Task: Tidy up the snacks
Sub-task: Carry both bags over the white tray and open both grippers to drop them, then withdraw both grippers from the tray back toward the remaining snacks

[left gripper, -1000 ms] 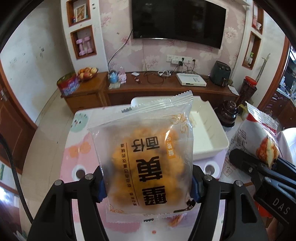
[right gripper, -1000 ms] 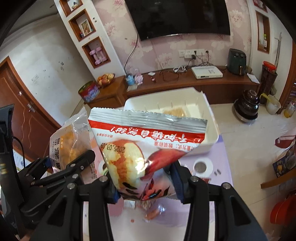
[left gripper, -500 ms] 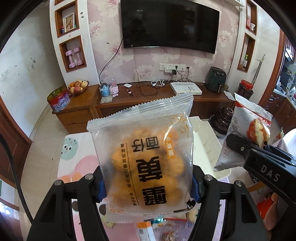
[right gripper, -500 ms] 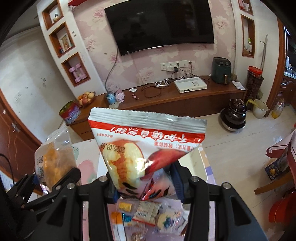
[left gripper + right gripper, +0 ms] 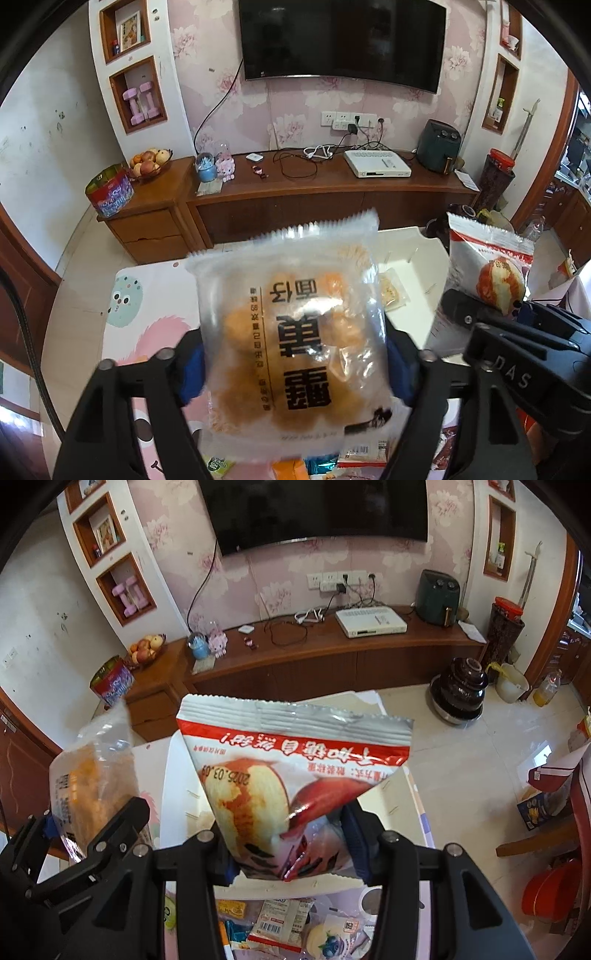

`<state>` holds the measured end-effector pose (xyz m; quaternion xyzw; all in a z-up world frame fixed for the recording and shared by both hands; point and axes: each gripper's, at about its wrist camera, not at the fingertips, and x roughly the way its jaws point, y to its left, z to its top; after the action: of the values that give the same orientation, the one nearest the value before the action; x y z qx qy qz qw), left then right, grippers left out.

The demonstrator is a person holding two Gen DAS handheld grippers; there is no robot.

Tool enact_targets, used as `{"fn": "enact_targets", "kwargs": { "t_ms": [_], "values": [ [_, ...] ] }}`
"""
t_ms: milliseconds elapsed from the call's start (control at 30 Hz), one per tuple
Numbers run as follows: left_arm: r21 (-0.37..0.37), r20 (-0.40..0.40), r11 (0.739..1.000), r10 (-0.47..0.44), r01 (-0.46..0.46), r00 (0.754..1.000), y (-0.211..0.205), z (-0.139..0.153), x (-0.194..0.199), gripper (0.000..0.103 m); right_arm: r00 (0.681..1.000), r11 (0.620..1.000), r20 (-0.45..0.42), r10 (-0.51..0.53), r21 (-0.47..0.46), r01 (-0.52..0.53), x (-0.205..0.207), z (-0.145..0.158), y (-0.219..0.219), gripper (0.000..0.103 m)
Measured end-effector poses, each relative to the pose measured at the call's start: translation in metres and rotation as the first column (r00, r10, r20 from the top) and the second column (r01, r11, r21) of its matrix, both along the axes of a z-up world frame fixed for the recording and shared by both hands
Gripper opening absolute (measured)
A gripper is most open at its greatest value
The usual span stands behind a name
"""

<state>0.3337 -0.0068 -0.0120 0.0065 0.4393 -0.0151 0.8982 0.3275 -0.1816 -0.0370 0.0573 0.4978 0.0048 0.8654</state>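
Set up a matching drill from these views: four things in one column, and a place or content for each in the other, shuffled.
Things:
1. clear packet
2. red packet
3. fruit bowl
4. white tray

Place or content:
A. on the wooden cabinet
B. on the patterned table
C. holds orange pieces
D. clamped in the right gripper

Pairs: 1-C, 2-D, 3-A, 4-B
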Motion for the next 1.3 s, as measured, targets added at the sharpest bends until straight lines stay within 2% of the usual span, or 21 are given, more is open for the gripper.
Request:
{"fn": "enact_targets", "kwargs": {
  "t_ms": [33, 100, 267, 533, 800, 1100, 1300],
  "values": [
    [-0.012, -0.007, 1.0, -0.001, 0.001, 1.0, 0.003, -0.003, 0.002, 0.093, 1.0, 1.0, -0.008, -0.006, -0.004, 0.006, 0.002, -0.003, -0.001, 0.047],
    [-0.027, -0.007, 1.0, -0.001, 0.001, 1.0, 0.008, -0.004, 0.003, 0.097, 1.0, 1.0, -0.017, -0.015, 0.008, 0.015, 0.003, -0.006, -0.005, 0.051],
    [0.002, 0.034, 1.0, 0.024, -0.024, 0.999, 0.015, 0.0, -0.001, 0.097, 1.0, 0.999, -0.009, -0.029, 0.016, 0.029, 0.0, -0.004, -0.011, 0.058],
    [0.023, 0.069, 0.999, 0.023, -0.025, 0.997, 0.015, 0.011, -0.018, 0.097, 1.0, 1.0, -0.006, -0.021, 0.023, 0.021, -0.009, 0.005, -0.007, 0.059],
    [0.018, 0.067, 0.999, 0.028, -0.029, 0.997, 0.015, 0.019, -0.037, 0.097, 1.0, 0.999, -0.003, -0.013, 0.031, 0.013, -0.024, 0.012, -0.006, 0.059],
    [0.011, 0.097, 0.999, 0.051, -0.052, 0.994, 0.022, 0.036, -0.071, 0.097, 0.999, 1.0, 0.027, 0.019, 0.023, -0.019, -0.053, 0.031, 0.001, 0.059],
    [-0.003, 0.137, 0.997, 0.077, -0.077, 0.988, 0.032, 0.056, -0.11, 0.097, 0.997, 0.998, 0.065, 0.052, 0.028, -0.054, -0.082, 0.052, 0.005, 0.059]
  ]
}}
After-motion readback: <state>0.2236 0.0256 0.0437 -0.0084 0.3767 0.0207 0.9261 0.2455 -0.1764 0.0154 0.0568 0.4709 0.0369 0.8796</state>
